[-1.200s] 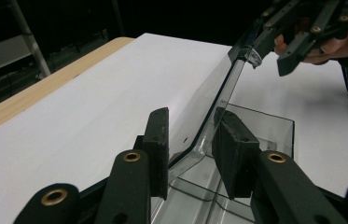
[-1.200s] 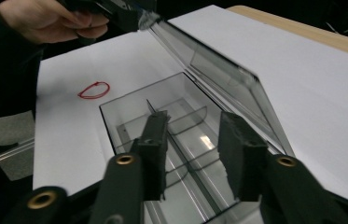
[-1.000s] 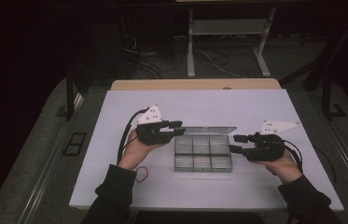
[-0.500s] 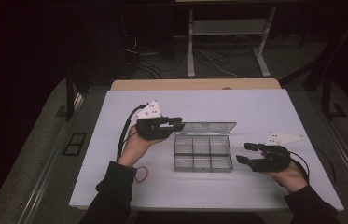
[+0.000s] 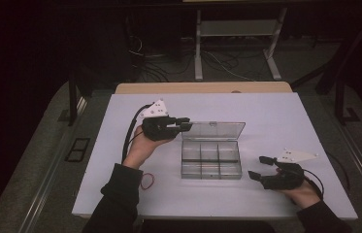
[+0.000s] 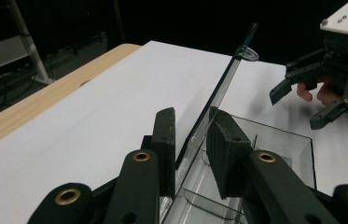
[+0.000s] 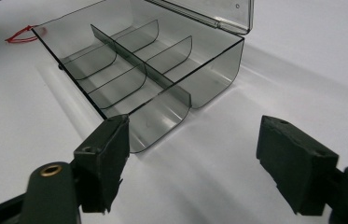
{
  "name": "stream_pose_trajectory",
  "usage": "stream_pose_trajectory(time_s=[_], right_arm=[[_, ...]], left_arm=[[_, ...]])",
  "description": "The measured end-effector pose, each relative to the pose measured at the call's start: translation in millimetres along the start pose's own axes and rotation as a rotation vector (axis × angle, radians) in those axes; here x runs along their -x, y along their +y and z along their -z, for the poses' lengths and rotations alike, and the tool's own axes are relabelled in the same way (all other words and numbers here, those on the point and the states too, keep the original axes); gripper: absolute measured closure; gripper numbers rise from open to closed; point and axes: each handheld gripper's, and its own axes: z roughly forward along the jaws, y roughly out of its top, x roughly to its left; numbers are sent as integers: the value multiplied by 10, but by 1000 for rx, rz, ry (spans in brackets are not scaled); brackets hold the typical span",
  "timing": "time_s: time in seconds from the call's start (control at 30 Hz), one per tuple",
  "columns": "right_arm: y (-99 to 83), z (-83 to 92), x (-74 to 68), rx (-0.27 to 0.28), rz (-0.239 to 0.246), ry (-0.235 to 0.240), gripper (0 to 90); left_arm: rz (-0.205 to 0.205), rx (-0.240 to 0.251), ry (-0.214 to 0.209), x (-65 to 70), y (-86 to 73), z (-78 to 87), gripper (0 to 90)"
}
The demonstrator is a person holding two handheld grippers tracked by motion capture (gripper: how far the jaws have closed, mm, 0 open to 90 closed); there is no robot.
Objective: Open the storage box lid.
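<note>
My left hand-held gripper (image 5: 184, 124) sits at the left rear corner of the clear plastic box (image 5: 211, 160), raised off the white desk (image 5: 275, 111). Its jaws are clamped on the left end of the box lid (image 5: 216, 130); in the left gripper view the thin clear lid (image 6: 223, 88) runs edge-on between the two pads (image 6: 164, 140) and stands raised behind the box. A red rubber band (image 5: 146, 181) lies on the desk below my left wrist, well apart from that gripper.

The box (image 7: 143, 70) rests flat on the desk between my two grippers, open, with six compartments in two rows of three.

My right hand-held gripper (image 5: 261, 167) is just off the right front corner of the box, low over the desk and pointing left toward it. Its jaws stand wide apart, having just been opening, with nothing between them. In the right gripper view the near corner of the box lies just ahead of the left-hand pad (image 7: 108, 154), not touching it.
</note>
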Motion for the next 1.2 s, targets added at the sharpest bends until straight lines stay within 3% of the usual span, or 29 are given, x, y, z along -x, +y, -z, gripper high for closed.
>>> stream_pose_trajectory(time_s=[0.73, 1.2], right_arm=[[-112, 17, -26, -5, -4, -4, 233], [-111, 21, -20, -5, -8, -6, 233]], left_arm=[[33, -8, -29, -230, 67, -62, 741], [54, -20, -14, -372, 106, -144, 747]])
